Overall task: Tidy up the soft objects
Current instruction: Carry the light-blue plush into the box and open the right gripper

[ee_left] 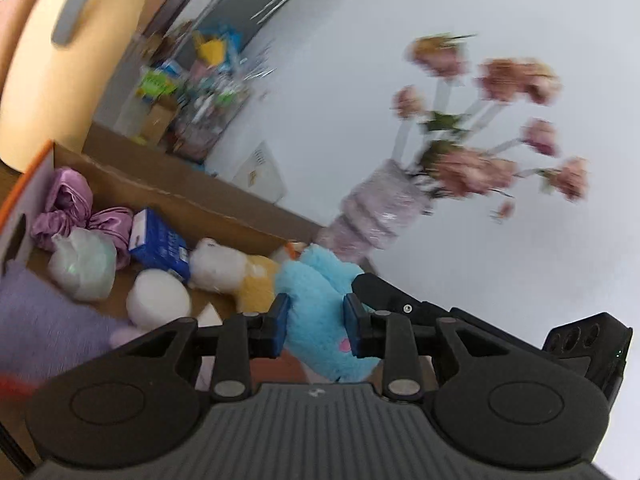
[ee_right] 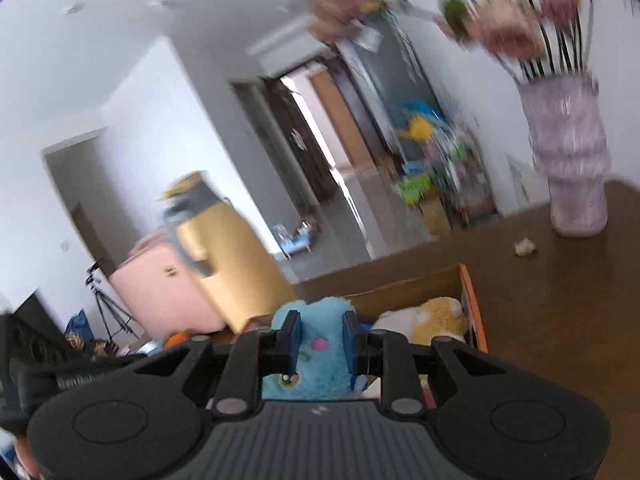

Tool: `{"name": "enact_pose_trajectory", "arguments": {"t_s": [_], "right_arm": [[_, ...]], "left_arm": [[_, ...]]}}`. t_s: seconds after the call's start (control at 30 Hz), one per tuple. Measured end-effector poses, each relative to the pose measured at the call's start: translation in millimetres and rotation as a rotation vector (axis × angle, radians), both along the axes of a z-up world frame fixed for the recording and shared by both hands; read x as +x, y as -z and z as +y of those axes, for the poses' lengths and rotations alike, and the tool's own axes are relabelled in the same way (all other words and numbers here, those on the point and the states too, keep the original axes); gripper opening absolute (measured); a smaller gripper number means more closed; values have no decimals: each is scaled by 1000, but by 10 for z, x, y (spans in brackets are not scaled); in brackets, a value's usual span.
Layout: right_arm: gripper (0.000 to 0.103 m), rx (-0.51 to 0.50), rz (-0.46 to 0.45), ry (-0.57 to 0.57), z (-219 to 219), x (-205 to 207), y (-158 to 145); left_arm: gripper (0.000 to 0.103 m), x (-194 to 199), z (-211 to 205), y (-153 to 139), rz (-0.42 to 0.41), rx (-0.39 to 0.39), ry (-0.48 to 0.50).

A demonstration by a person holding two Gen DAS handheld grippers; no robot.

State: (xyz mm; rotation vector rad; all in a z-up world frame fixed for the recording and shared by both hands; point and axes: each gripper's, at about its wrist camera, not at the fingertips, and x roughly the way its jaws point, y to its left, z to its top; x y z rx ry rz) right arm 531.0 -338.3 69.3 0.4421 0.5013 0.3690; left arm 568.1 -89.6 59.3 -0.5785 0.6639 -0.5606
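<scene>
Squeezing the blue plush toy (ee_left: 316,300) from both sides, the left hand-held gripper (ee_left: 316,326) and right hand-held gripper (ee_right: 320,344) each pinch it tight. It hangs over the cardboard box (ee_left: 160,190) on the desk (ee_right: 560,288).

Soft, even daylight fills the room, brightest through the far doorway (ee_right: 320,152). Motion blur smears the flowers (ee_left: 480,128) and clutter (the gripper bodies stay sharp). Fisheye bending darkens the corners.

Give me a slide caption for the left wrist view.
Left claw grips a blue plush above a cardboard box of soft toys, a vase of pink flowers behind.
</scene>
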Motion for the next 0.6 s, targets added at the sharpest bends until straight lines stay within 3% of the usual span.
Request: {"name": "enact_pose_trajectory", "arguments": {"t_s": [0.17, 0.23, 0.3, 0.43, 0.6], "right_arm": [[21, -44, 124, 3, 82, 777, 442], [17, -118, 150, 2, 194, 967, 601], [6, -170, 181, -19, 298, 1063, 734], [6, -270, 178, -30, 502, 1095, 823], [6, -289, 208, -29, 551, 1140, 835]], "left_arm": [[28, 546, 5, 443, 95, 47, -31], [24, 687, -14, 581, 125, 98, -23], [22, 743, -38, 671, 134, 150, 0], [21, 720, -54, 708, 116, 191, -22], [22, 700, -91, 699, 108, 242, -25]]}}
